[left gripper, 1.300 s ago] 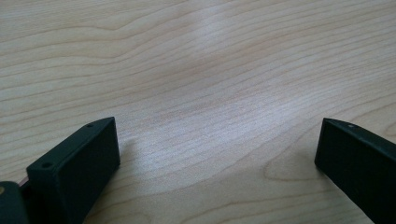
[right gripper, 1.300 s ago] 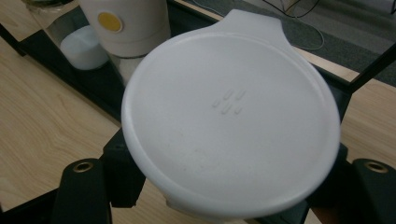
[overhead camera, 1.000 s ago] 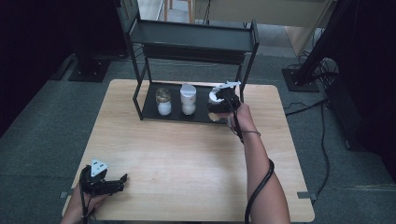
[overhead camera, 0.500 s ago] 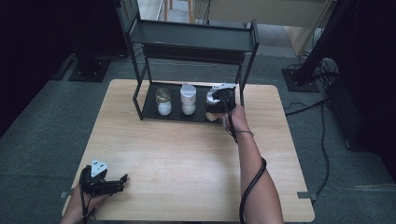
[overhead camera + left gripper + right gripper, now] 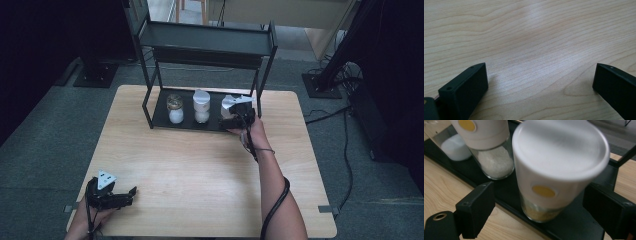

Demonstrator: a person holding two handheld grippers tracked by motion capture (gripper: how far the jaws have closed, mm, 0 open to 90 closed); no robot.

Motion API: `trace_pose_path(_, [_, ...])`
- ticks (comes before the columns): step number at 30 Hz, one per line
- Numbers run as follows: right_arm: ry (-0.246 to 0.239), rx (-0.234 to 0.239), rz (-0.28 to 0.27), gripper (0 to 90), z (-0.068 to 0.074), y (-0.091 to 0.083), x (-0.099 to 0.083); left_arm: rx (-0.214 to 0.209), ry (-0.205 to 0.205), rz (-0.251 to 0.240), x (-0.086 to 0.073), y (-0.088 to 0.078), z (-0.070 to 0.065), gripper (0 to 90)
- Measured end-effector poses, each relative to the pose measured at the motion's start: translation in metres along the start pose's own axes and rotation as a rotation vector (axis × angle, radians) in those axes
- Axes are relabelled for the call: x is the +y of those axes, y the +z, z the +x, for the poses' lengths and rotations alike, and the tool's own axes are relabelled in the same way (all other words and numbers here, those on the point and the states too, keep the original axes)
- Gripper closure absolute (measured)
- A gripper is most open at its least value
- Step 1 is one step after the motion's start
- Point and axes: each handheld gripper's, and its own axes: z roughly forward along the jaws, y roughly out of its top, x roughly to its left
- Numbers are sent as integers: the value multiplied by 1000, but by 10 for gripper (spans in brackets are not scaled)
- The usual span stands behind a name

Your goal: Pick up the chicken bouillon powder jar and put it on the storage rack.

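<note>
Now the jar (image 5: 554, 182) stands between the right tool (image 5: 539, 210) jaws, untouched.

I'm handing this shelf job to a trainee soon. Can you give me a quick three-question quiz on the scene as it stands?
1. True or false: the right gripper is clamped on the yellow-filled jar.
2. How many jars stand on the rack's bottom tray?
3. The left gripper is: A) holding a jar, B) open above bare table, C) on the top shelf.

Key:
1. False. Its jaws have just been opening and stand apart from the jar between them.
2. Three.
3. B.
</note>
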Motion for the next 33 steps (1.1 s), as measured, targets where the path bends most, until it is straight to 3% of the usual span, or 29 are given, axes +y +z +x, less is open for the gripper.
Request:
trace_pose_path(2, [-15, -17, 1, 108, 3, 0, -6, -3, 4, 0, 0, 0, 0, 0])
trace_pose_path(8, [-24, 15, -13, 103, 7, -1, -23, -5, 6, 0, 0, 0, 0, 0])
trace_pose_path(21, [9, 63, -18, 103, 11, 5, -56, -5, 6, 0, 0, 0, 0, 0])
trace_pose_path(33, [23, 54, 6, 103, 10, 9, -87, -6, 5, 0, 0, 0, 0, 0])
